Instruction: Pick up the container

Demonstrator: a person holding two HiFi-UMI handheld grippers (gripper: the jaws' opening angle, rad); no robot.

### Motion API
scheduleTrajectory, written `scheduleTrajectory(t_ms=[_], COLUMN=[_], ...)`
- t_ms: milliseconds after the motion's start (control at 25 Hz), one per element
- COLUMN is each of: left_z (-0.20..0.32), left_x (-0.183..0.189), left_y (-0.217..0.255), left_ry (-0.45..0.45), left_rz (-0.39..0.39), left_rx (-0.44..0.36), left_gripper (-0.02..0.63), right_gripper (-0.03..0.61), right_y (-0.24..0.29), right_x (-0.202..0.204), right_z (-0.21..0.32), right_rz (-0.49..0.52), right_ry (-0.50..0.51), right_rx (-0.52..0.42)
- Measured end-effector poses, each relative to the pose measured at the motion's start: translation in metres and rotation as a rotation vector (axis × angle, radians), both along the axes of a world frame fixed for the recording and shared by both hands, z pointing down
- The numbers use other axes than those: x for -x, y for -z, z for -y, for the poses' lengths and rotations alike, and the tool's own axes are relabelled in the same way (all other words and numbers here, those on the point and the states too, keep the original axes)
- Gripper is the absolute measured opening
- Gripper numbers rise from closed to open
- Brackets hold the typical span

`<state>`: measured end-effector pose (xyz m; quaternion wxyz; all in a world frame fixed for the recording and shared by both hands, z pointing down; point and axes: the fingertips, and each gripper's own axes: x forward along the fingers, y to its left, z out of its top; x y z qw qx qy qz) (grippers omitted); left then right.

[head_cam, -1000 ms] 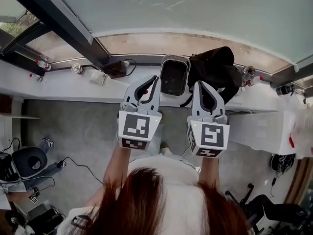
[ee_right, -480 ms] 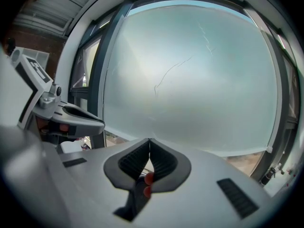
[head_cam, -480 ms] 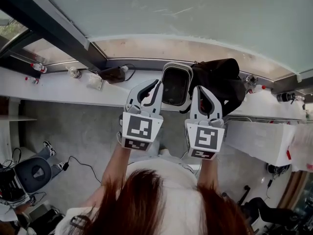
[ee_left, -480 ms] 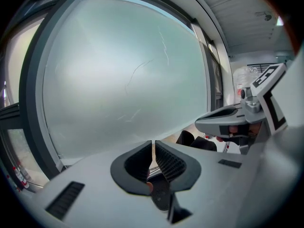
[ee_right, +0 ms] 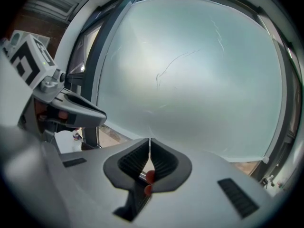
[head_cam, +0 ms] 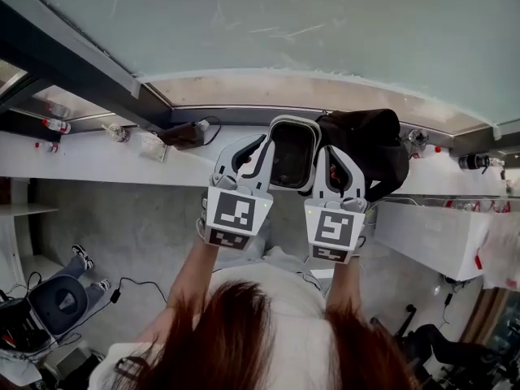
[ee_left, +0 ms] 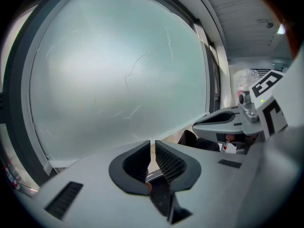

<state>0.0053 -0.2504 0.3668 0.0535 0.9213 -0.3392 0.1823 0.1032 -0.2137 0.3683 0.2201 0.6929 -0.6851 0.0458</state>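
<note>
Left gripper (ee_left: 152, 145) and right gripper (ee_right: 149, 144) are both seen with jaws closed tip to tip, nothing gripped. The container (head_cam: 291, 149), dark inside with a pale rim, is found on the white ledge (head_cam: 97, 157) below the window, framed between the two grippers in the head view. A black bag (head_cam: 370, 145) is set just beside it on the right.

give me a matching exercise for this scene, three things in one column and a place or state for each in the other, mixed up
Things:
1. container
2. black bag
3. left gripper

Places or states:
a. jaws together, nothing between them
b. dark inside with a pale rim, standing on the ledge
c. on the ledge, just right of the container

Pairs: 1-b; 2-c; 3-a
</note>
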Motion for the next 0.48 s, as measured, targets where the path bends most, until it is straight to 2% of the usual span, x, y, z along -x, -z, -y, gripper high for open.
scheduleTrajectory(t_ms=[480], left_z=[0.031], left_x=[-0.005], left_y=[-0.025], left_ry=[-0.051], left_rz=[0.026], left_rx=[0.035], left_gripper=[0.020], right_gripper=[0.028], right_y=[-0.026], right_x=[-0.005], right_z=[0.027], right_rz=[-0.031], right_ry=[0.007], right_rx=[0.093])
